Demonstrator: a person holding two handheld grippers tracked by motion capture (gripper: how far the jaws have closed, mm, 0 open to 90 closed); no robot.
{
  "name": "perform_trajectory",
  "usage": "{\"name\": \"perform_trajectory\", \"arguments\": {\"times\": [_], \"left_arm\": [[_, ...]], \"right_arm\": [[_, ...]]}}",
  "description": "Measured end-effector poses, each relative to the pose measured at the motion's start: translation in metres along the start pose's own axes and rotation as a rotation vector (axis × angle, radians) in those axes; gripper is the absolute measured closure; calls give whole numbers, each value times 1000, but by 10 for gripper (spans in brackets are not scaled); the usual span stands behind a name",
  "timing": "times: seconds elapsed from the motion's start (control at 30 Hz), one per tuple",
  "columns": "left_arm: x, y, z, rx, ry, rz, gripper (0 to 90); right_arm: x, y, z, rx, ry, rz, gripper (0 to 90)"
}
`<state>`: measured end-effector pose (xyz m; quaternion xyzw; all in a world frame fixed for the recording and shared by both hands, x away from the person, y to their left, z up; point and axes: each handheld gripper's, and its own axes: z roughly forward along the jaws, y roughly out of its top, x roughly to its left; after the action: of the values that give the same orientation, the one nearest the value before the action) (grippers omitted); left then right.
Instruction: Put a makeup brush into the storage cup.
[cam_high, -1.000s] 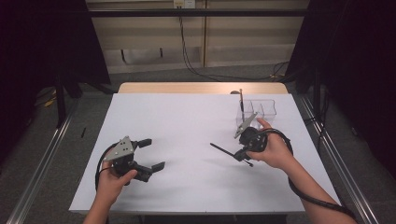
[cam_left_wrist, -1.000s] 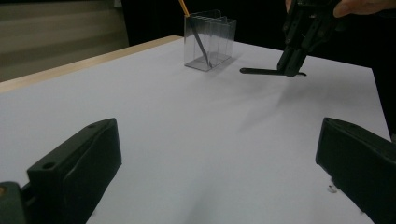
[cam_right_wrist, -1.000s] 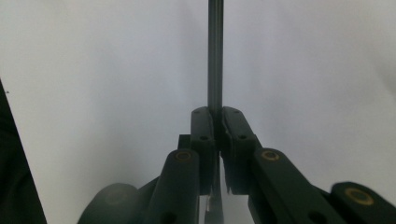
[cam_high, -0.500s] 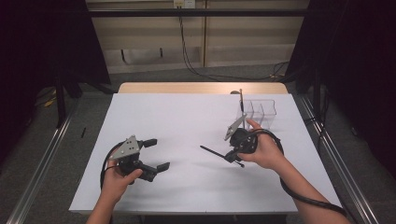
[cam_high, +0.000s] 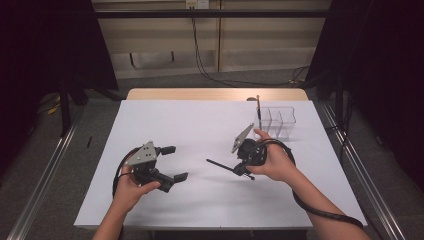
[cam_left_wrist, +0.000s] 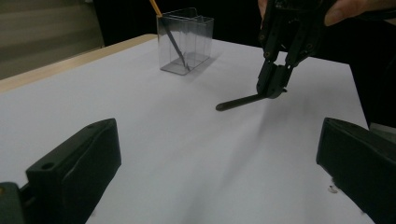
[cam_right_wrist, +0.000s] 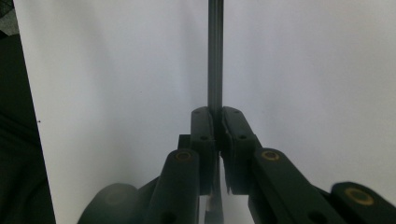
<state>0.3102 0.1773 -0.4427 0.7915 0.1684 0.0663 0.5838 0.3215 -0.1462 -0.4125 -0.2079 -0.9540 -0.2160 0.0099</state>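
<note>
Jaws of the right gripper (cam_high: 239, 169) are pinched tight on a thin dark stick, pen-like in shape (cam_high: 220, 165), seen in the right gripper view as a slim dark shaft (cam_right_wrist: 215, 56) running straight up from between the two closed pads. In the high view that stick juts from the gripper toward ten o'clock, its free end just above the white table sheet (cam_high: 200, 125), and the person's right hand (cam_high: 272, 160) wraps the gripper body. In the left gripper view the right gripper (cam_left_wrist: 273, 86) hangs at one o'clock with the stick (cam_left_wrist: 238, 101) slanting low over the sheet.

The left gripper (cam_high: 172, 162), held in the person's left hand (cam_high: 132, 187) near the sheet's seven o'clock corner, has its jaws spread wide with nothing between them.

A clear plastic compartment holder (cam_high: 282, 122) stands at two o'clock on the sheet, well apart from both grippers, with a dark orange-tipped pencil (cam_high: 259, 112) leaning in its left compartment
</note>
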Motion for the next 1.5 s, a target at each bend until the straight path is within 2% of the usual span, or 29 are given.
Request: {"name": "perform_trajectory", "arguments": {"times": [0.1, 0.23, 0.33, 0.47, 0.6, 0.77, 0.83, 0.9, 1.0, 1.1, 1.23, 1.47, 1.5], "left_arm": [[-1, 5, 8, 12, -31, -13, 0], [-4, 11, 19, 38, -61, -10, 0], [-5, 17, 26, 59, -82, 12, 24], [-6, 24, 35, 108, -78, 43, 38], [-7, 28, 43, 153, -97, 67, 55], [-7, 33, 50, 177, -112, 88, 81], [-7, 35, 52, 195, -120, 92, 115], [-7, 37, 55, 228, -129, 114, 143], [-6, 41, 58, 262, -126, 122, 161], [-4, 44, 62, 264, -129, 118, 185], [-2, 47, 66, 301, -137, 114, 244], [-2, 52, 71, 342, -144, 136, 359], [-3, 53, 71, 348, -145, 155, 392]], "right_arm": [[0, 1, 0, 6, -1, 0, 850], [1, 2, 0, 12, 4, -8, 850], [2, 4, 0, 14, 5, -17, 850], [4, 7, 1, 16, 6, -33, 849], [5, 8, 2, 18, 7, -42, 850], [6, 10, 1, 23, 2, -41, 849], [6, 10, 1, 23, 5, -41, 850], [6, 10, 1, 26, 5, -43, 850], [7, 10, 1, 26, 10, -42, 849], [7, 11, 1, 33, 13, -42, 850], [7, 12, -1, 34, 18, -41, 849], [6, 12, -3, 44, 22, -46, 849], [5, 12, -3, 45, 23, -51, 849]]}}
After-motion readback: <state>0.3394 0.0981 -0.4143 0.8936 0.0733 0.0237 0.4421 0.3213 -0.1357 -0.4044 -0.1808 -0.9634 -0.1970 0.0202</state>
